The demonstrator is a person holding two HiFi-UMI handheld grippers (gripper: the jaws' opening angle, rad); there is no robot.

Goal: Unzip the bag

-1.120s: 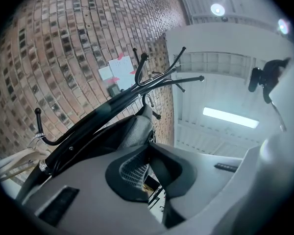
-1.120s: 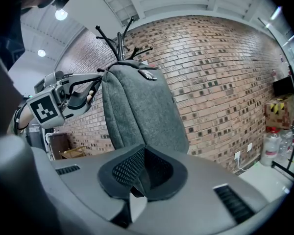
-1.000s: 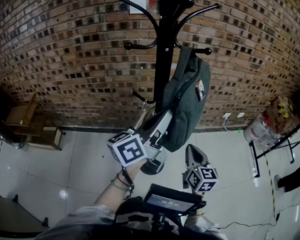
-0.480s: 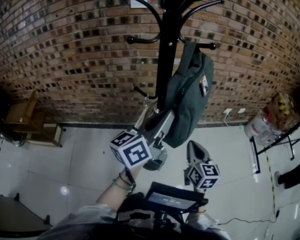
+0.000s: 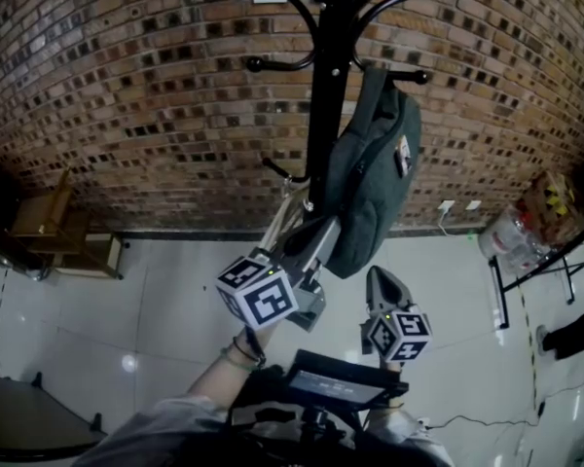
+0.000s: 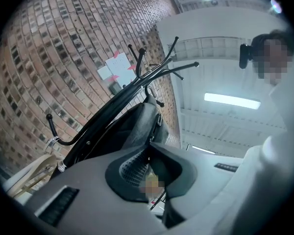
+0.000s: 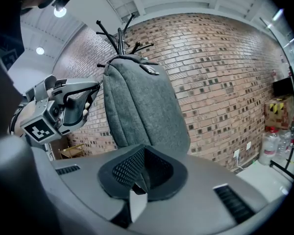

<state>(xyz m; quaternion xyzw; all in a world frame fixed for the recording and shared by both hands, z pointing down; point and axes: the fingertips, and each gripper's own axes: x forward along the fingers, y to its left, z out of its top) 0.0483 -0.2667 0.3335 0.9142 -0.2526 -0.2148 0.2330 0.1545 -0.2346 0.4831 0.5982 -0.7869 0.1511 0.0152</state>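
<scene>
You're on the approach: the zip is not yet started. The grey bag (image 5: 375,178) hangs from a hook (image 5: 412,77) of the black coat rack (image 5: 326,86), in front of the brick wall (image 5: 127,95).

Your left tongs (image 5: 316,236) are up at the bag's lower left edge; I cannot tell whether they touch the fabric. In the left gripper view their pads are pressed together with nothing of the bag between them. Your right tongs (image 5: 382,285) sit just under the bag's bottom end and apart from it. They are likewise pressed together and empty, and the bag's broad grey side faces them in the right gripper view.

Next, I judge, you need to find the slider. A small metal piece (image 7: 149,69) near the bag's top may be the pull, though it is too small to be sure. Spread one pair of tongs and pinch that pull. Use the other pair to steady the bag, since it hangs free and will likely swing when tugged.
</scene>
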